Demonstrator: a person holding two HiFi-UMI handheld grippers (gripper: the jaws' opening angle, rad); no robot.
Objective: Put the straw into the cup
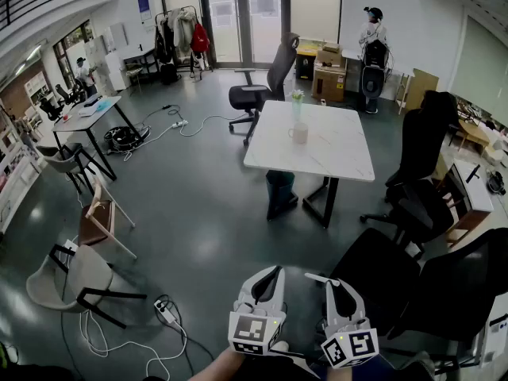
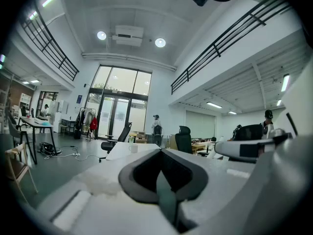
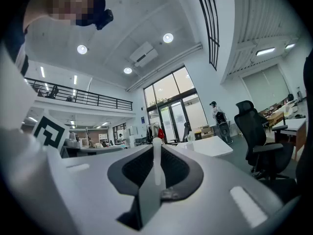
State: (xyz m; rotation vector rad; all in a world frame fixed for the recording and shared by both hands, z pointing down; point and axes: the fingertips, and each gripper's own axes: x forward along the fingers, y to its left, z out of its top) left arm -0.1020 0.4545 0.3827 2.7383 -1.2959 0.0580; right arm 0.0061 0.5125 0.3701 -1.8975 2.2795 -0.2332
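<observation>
A white cup (image 1: 298, 133) stands on the white table (image 1: 337, 157) far ahead across the grey floor, next to a small vase with a plant (image 1: 297, 101). Both grippers are level at the bottom of the head view, well away from the table. My right gripper (image 1: 328, 281) is shut on a thin white straw (image 1: 315, 277), which stands up between its pads in the right gripper view (image 3: 156, 163). My left gripper (image 1: 277, 269) is shut with nothing in it, its jaws meeting (image 2: 160, 152). The cup (image 2: 133, 148) shows small and distant in the left gripper view.
Black office chairs (image 1: 417, 205) crowd the right side, and another (image 1: 262, 92) stands behind the table. Two light chairs (image 1: 99, 217) sit at the left. A power strip with cables (image 1: 167, 312) lies on the floor near me. A person (image 1: 371, 34) stands by boxes (image 1: 327, 78) at the back.
</observation>
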